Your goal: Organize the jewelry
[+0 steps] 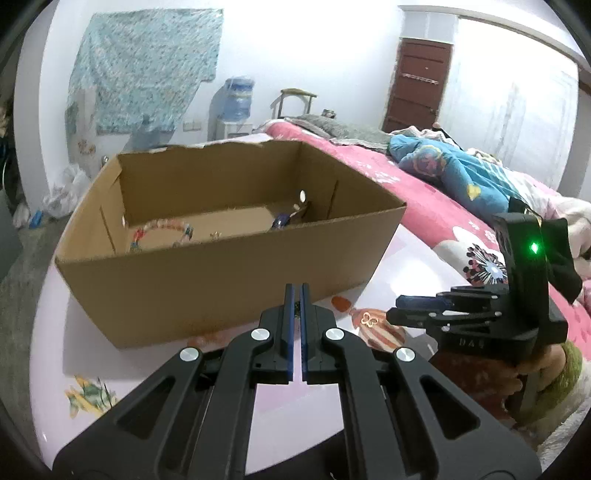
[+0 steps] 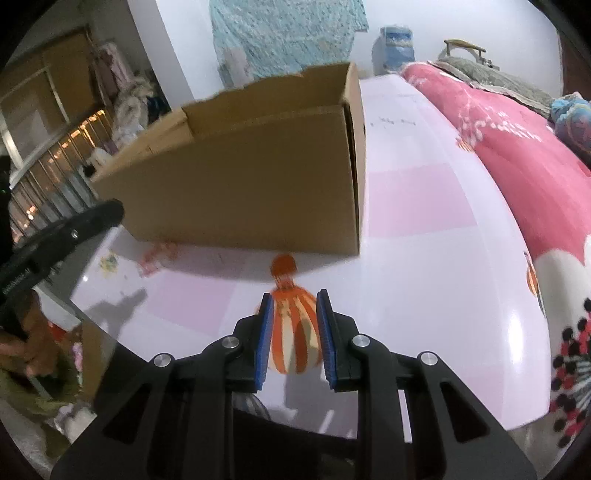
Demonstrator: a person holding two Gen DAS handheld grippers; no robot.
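A lived-in bedroom at home: a bed (image 1: 424,192) with a pink flowered blanket and rumpled bedding, a brown door (image 1: 419,86), a water dispenser (image 1: 236,103), and patterned cloth (image 1: 147,66) hung on the white wall.

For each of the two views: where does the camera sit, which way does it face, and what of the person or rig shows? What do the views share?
Left wrist: sits behind the shut left gripper, facing the open box from its long side; the right gripper and the hand holding it show at right.
Right wrist: sits behind the open right gripper, tilted down at the table before the box's outer wall; the left gripper's arm shows at left.
Shared: box, table, pink bedding, blue wall cloth.
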